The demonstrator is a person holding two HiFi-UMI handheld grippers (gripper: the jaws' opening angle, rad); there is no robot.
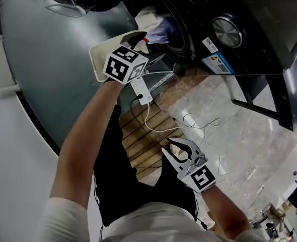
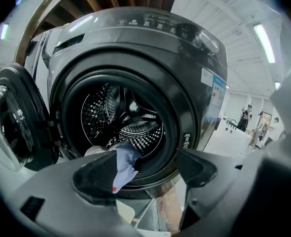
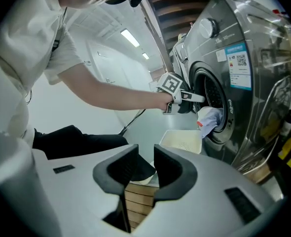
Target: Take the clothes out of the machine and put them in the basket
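The dark front-loading washing machine stands with its door open. A blue and white garment hangs over the drum's lower rim, also visible as cloth in the head view. My left gripper is open just in front of the drum mouth, with the garment beyond its jaws and nothing between them. In the right gripper view the left gripper sits right above the garment. A cream basket sits on the floor below the door opening. My right gripper hangs back, jaws narrowly apart and empty.
The round glass door swings out to the left of the drum. A wooden slatted pallet and a loose white cable lie on the floor between me and the machine. People stand far off in the hall.
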